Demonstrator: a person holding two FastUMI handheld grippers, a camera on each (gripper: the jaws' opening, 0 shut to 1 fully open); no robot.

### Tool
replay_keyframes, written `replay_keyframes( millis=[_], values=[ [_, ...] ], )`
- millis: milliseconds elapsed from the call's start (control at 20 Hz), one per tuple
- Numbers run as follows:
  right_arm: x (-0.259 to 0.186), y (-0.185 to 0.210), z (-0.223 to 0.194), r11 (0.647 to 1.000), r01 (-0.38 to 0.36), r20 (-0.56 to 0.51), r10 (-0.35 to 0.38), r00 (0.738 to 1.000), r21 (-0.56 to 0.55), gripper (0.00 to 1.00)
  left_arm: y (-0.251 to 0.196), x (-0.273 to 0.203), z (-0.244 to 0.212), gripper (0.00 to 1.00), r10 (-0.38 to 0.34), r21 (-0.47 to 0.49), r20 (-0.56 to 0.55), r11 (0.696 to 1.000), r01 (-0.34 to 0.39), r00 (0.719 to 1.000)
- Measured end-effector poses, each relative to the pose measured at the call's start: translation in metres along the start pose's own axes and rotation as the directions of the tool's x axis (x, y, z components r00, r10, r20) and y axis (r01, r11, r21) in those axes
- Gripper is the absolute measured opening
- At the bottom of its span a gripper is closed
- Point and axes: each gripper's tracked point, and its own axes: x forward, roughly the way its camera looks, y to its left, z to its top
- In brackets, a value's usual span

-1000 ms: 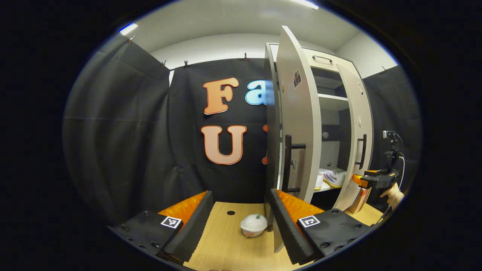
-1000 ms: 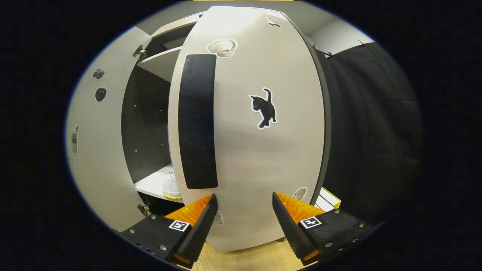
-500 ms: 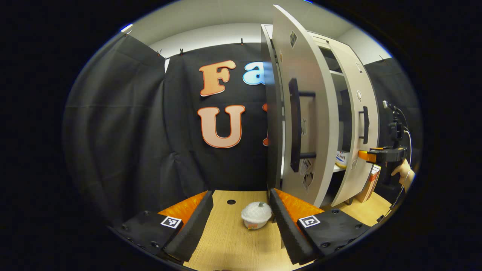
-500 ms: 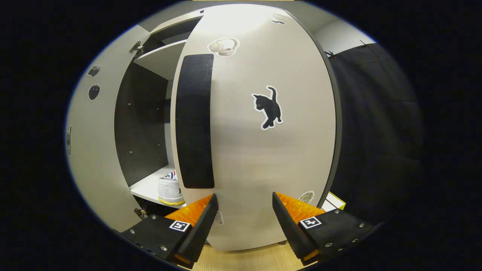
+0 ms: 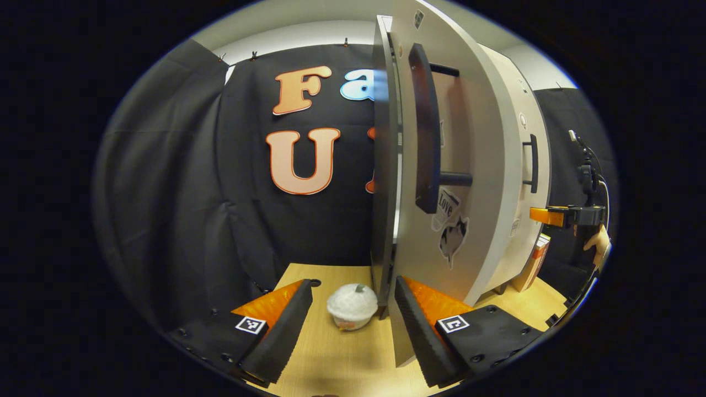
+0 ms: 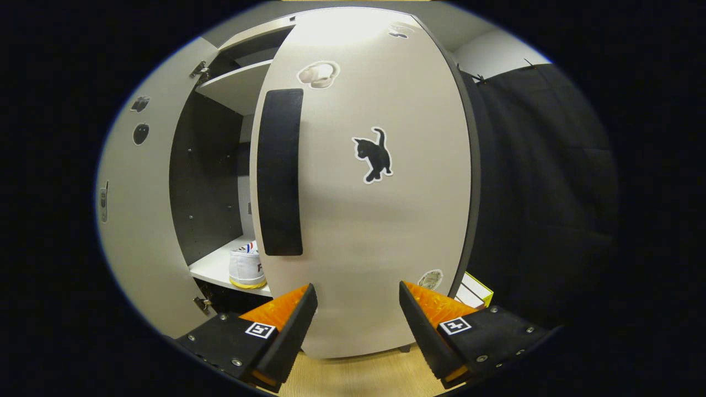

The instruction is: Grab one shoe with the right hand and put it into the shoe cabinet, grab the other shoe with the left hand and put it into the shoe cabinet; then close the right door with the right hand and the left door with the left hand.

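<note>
Up close in the left gripper view, the left gripper [image 5: 350, 325] sits at six o'clock with its jaws spread wide and nothing between them. Its right-hand finger [image 5: 419, 325] lies at the bottom edge of the left door [image 5: 474, 182]; whether it touches is hard to tell. That door, with its long dark handle [image 5: 424, 129], stands partly open and runs from twelve o'clock down to five. A small white cup [image 5: 351, 306] rests on the wooden table [image 5: 331, 364] just above the gap between the fingers. At three o'clock the right gripper [image 5: 554, 215] shows, held by a hand [image 5: 597, 242], near the right door [image 5: 529, 165].

Next, in the right gripper view, the right gripper [image 6: 356, 325] is likewise wide open and holds nothing. The right door [image 6: 375, 220], with a cat sticker [image 6: 374, 154], fills the centre. At eight o'clock a white shoe [image 6: 246, 267] sits on a shelf [image 6: 220, 270] inside the cabinet [image 6: 212, 182].
</note>
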Motion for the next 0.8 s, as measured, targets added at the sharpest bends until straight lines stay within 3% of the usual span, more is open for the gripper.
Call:
replay_keyframes(
  millis=[500,800],
  values=[
    [-0.049,-0.016,0.027,1.0,0.002,0.047,-0.003,0.999,0.021,0.92,-0.016,-0.005,0.006,0.96,-0.006,-0.023,0.038,1.0,0.007,0.999],
    [-0.075,-0.037,0.041,1.0,0.02,0.083,-0.021,0.996,0.01,0.92,-0.049,-0.005,0.007,0.96,-0.071,-0.022,0.042,0.997,0.072,0.997]
  ],
)
